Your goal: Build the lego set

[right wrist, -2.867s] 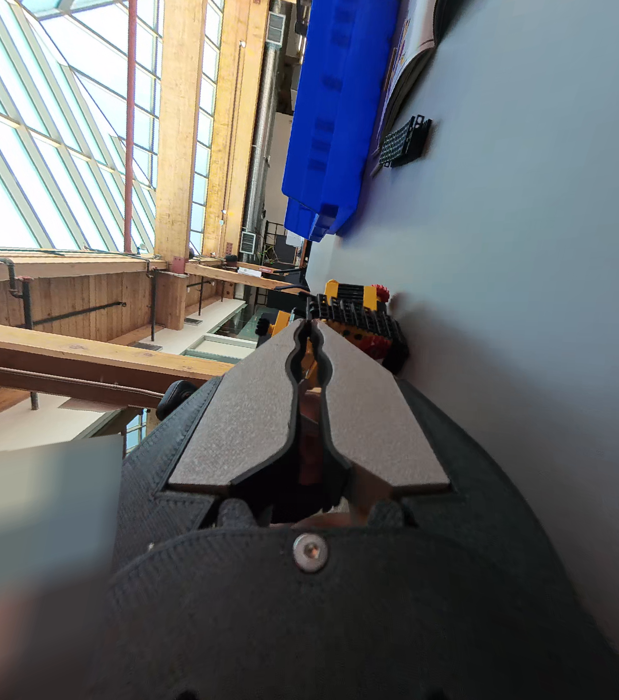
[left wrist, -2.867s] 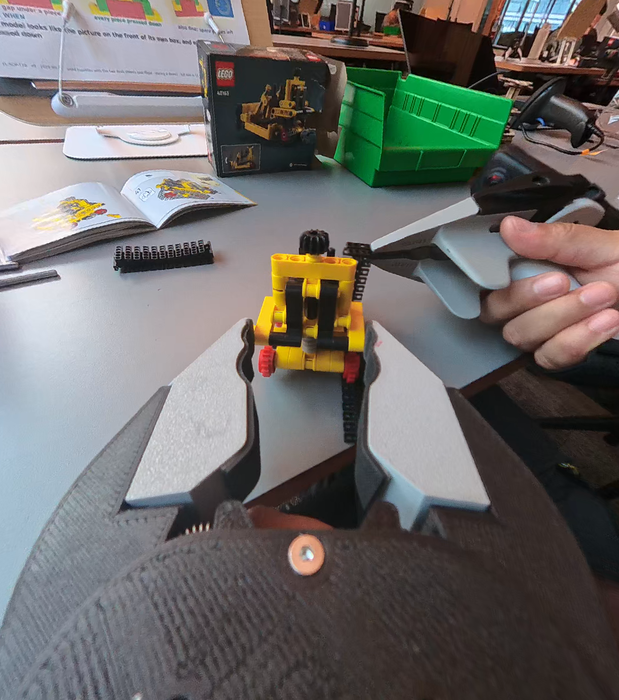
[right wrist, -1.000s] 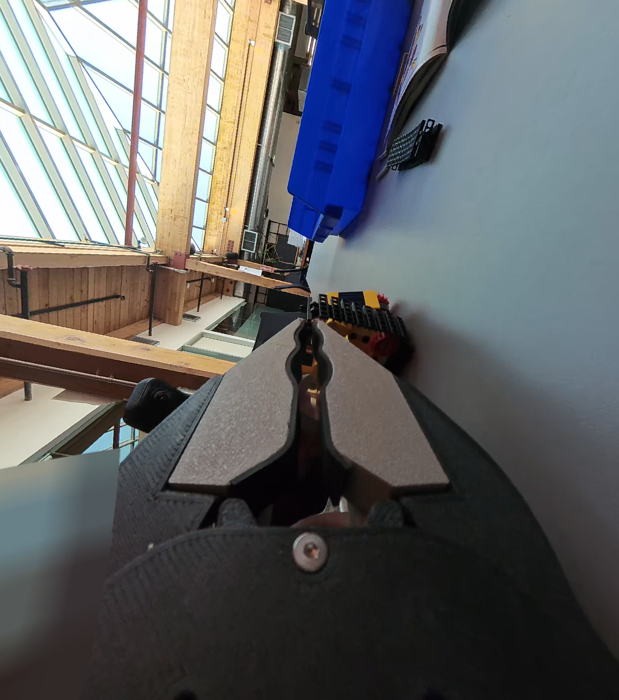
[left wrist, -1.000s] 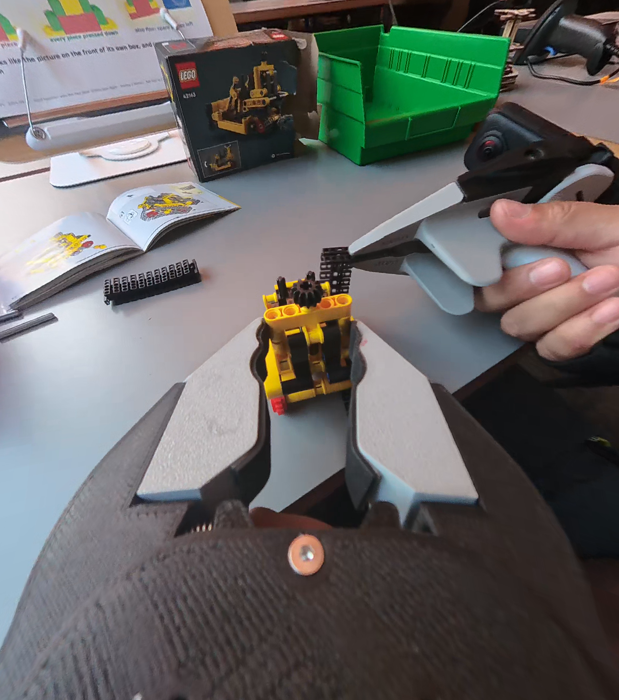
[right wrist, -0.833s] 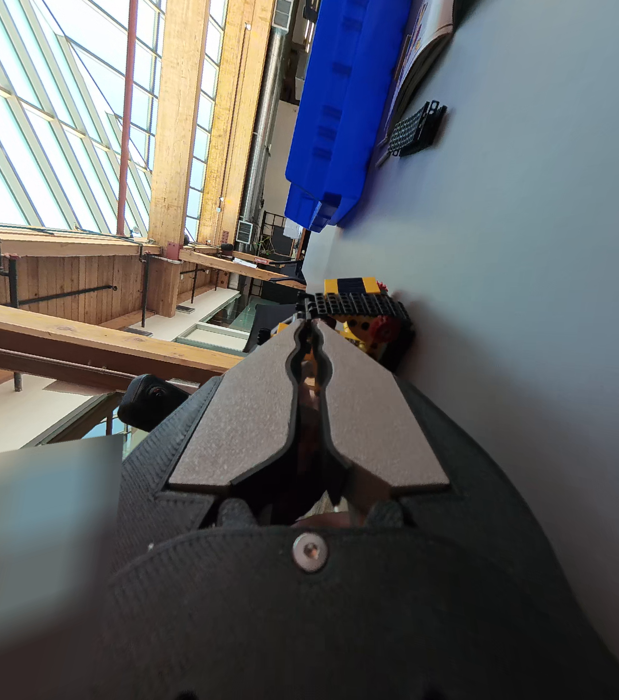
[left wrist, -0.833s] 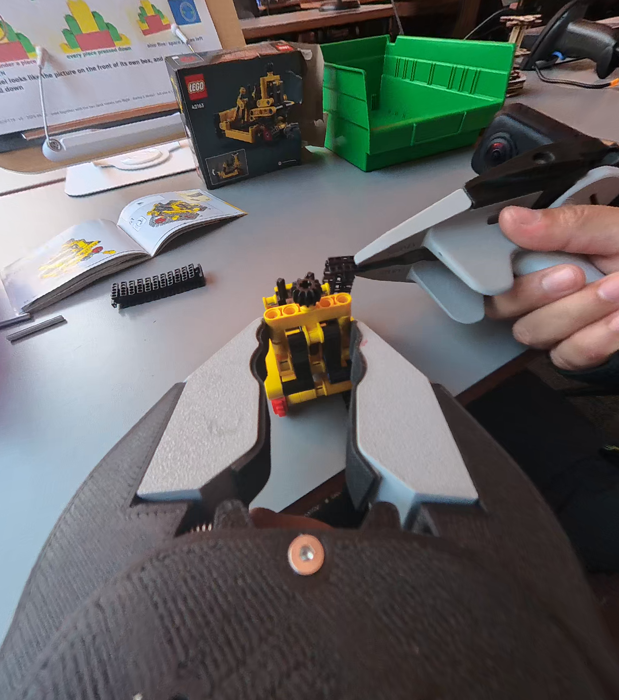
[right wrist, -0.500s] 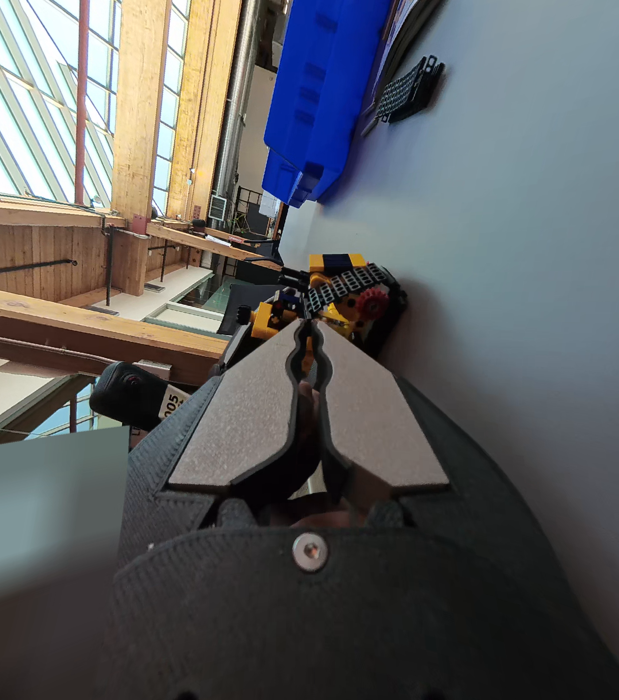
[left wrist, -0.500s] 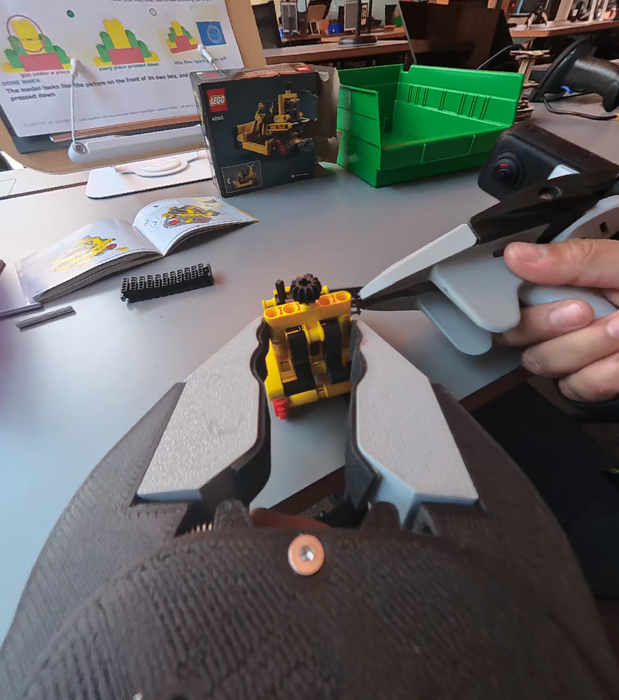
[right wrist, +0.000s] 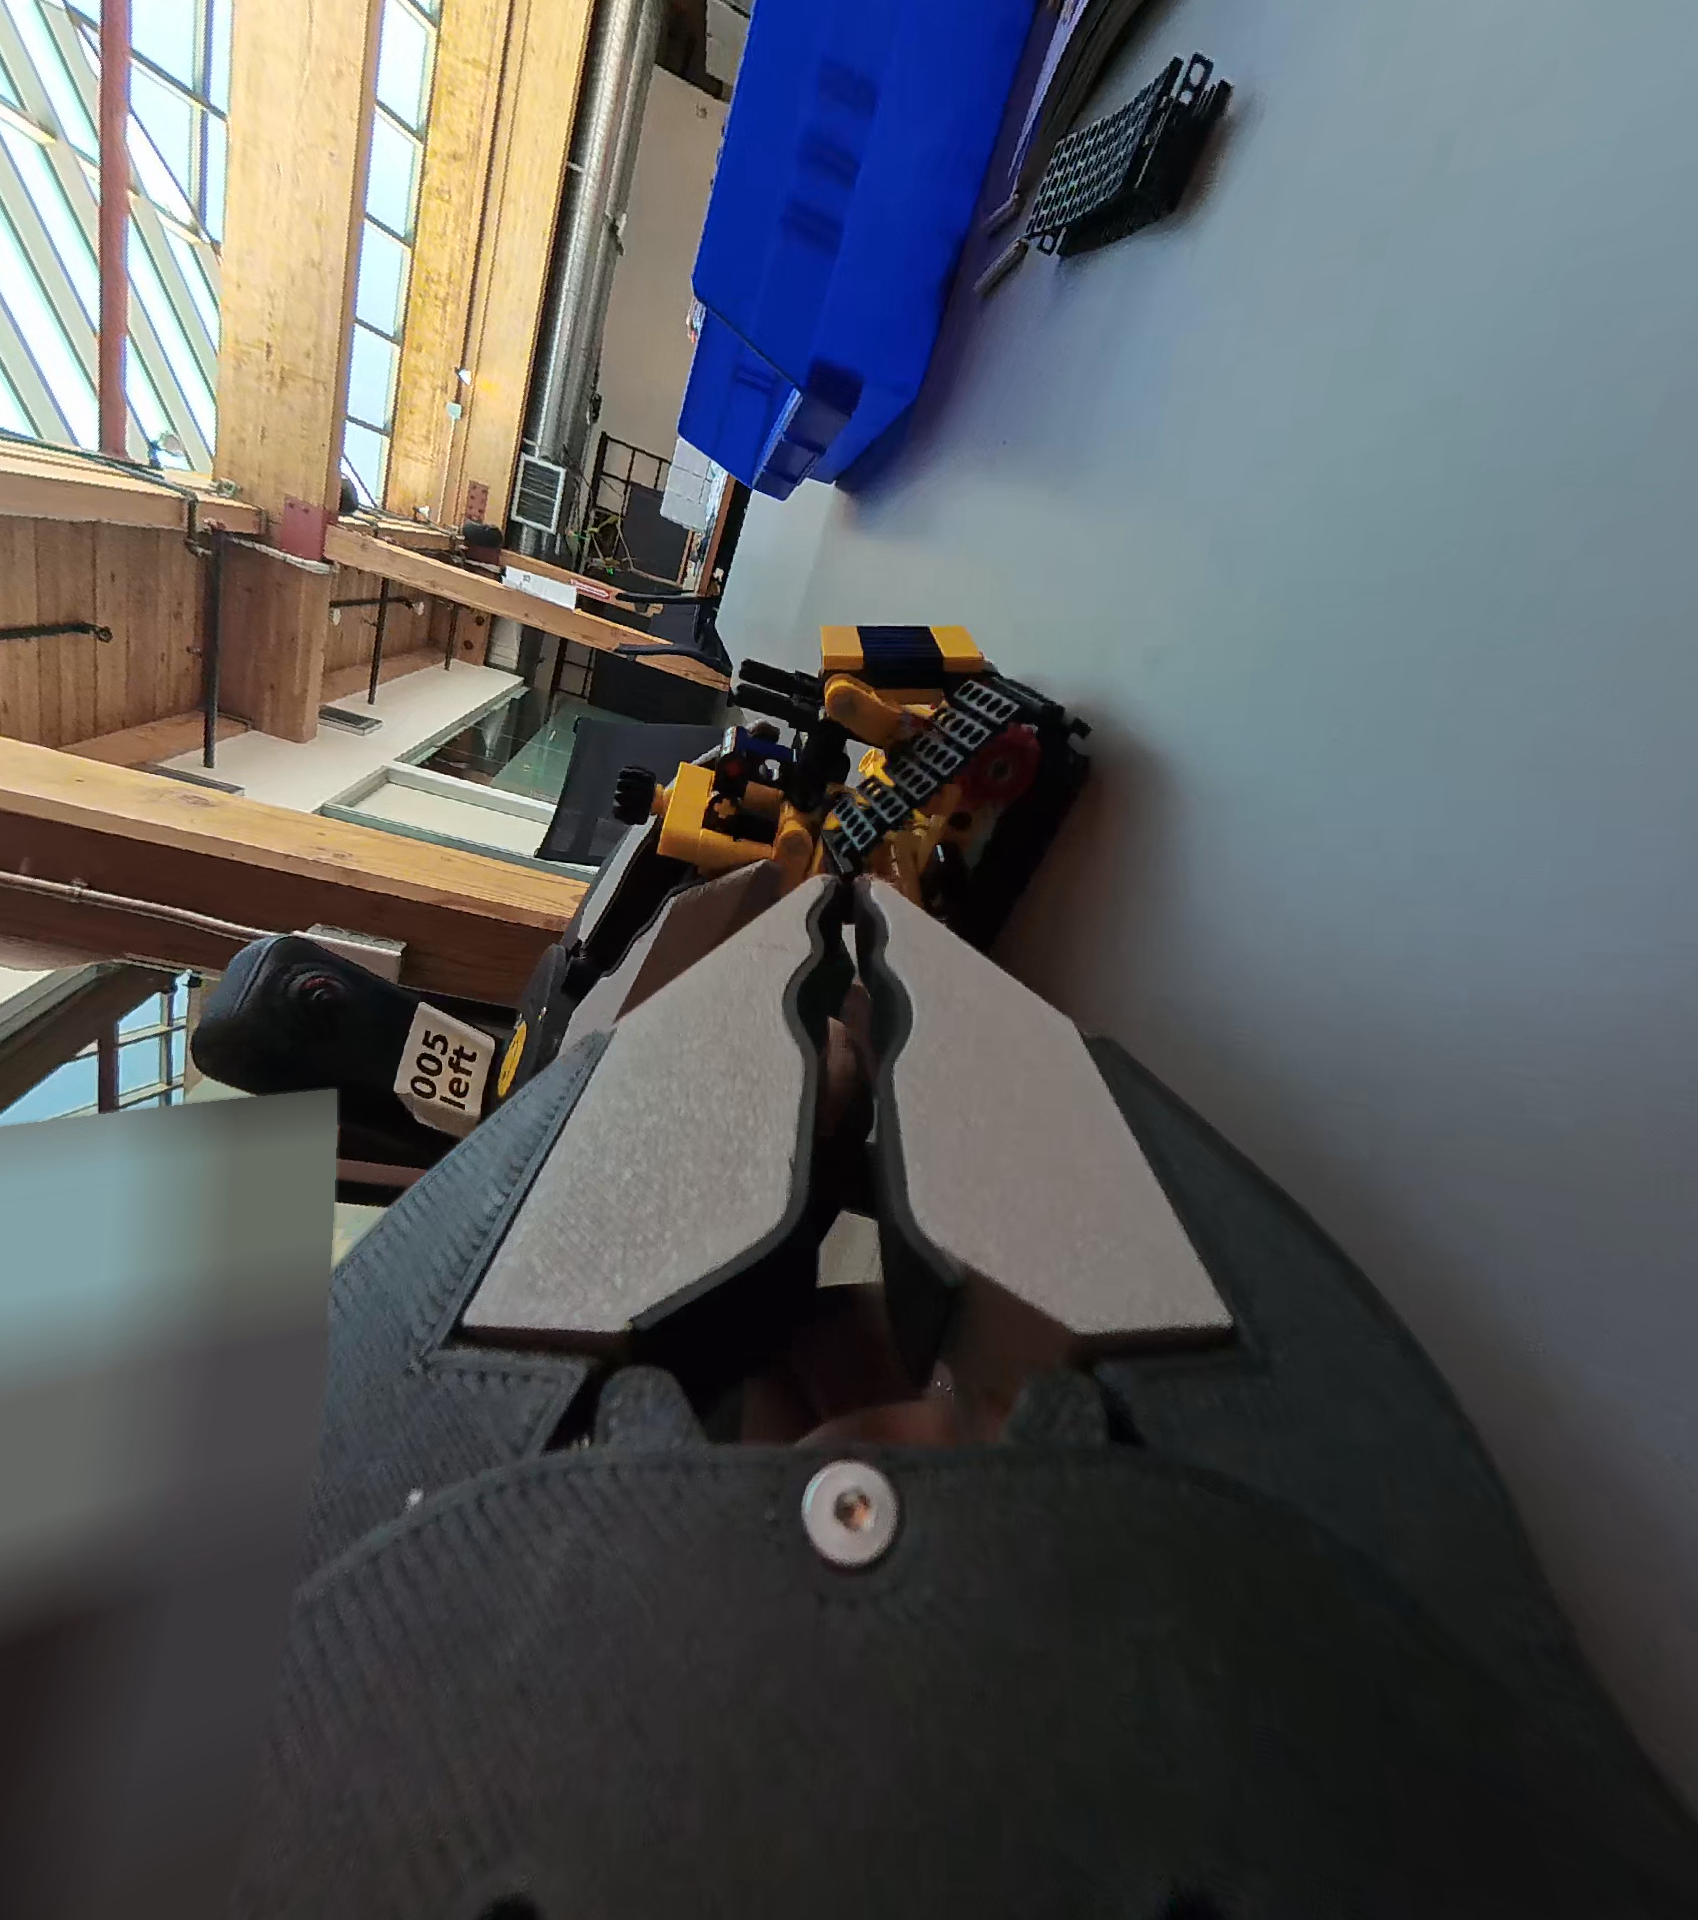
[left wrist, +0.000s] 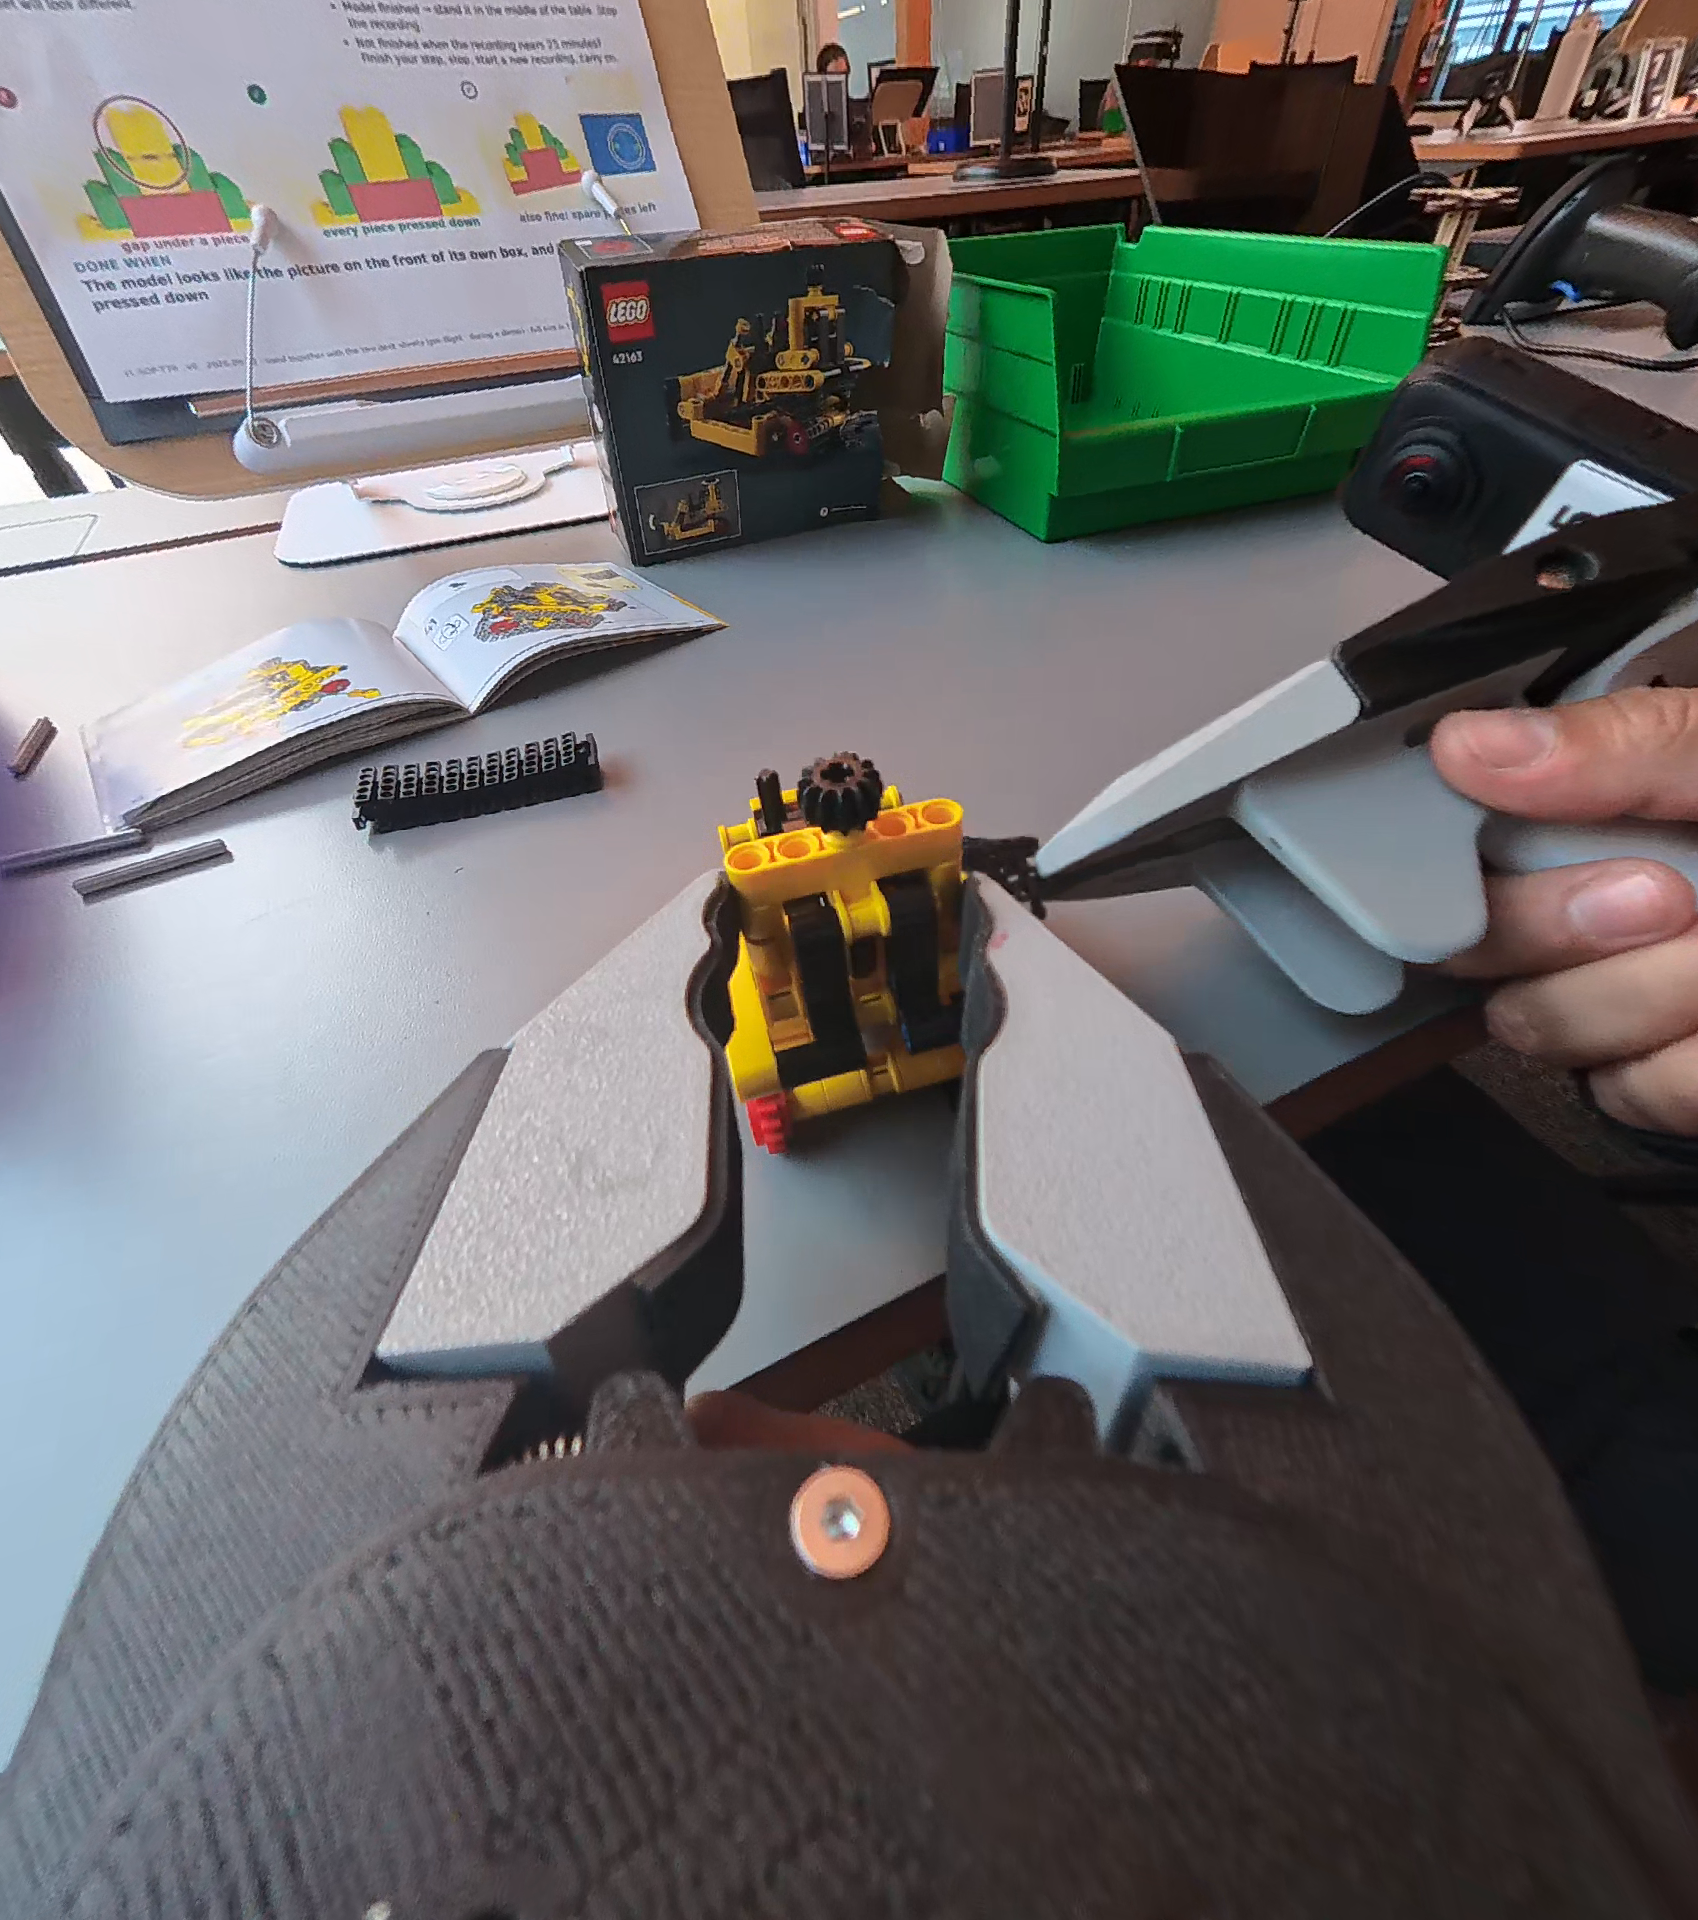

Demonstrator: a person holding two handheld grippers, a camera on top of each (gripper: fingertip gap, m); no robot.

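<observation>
A yellow and black bulldozer model stands on the grey table near its front edge. My left gripper is shut on the model's body, one finger on each side. My right gripper comes in from the right, shut on the end of a black track beside the model's right side. In the right wrist view the right gripper pinches that track, which runs over the red sprocket of the model. A second black track lies loose on the table.
An open instruction booklet, the set's box and a green bin stand behind the model. Two grey rods lie at the left. A blue bin is at the far left. The table's front edge is just right of the model.
My left gripper closed on the model. My right gripper brought the track end from above the model's top down to its right side.
</observation>
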